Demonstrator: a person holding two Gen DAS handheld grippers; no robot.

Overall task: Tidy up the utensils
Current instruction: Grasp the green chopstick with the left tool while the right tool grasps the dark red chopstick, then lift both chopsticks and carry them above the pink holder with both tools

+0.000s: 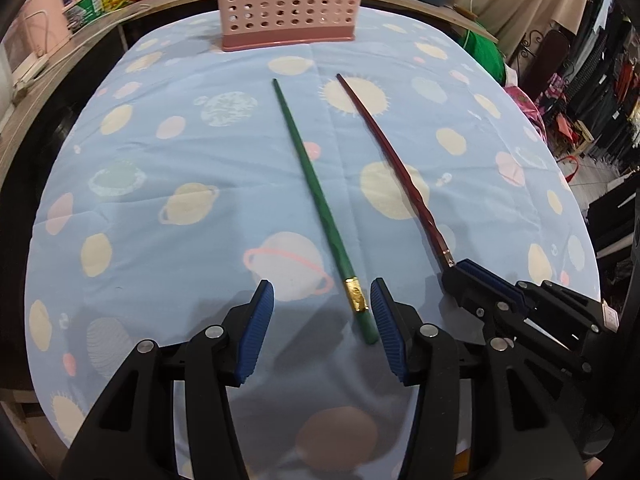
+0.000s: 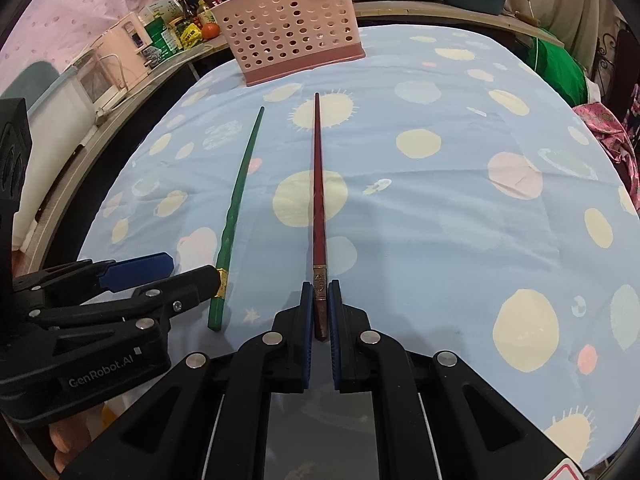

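The right gripper is clamped on the red chopstick's thick end. The left gripper stands apart around the green chopstick, which lies on the tablecloth before the pink basket.

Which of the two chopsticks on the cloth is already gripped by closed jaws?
The red chopstick: the right gripper is shut on its thick end. The green chopstick lies free between the left gripper's open jaws.
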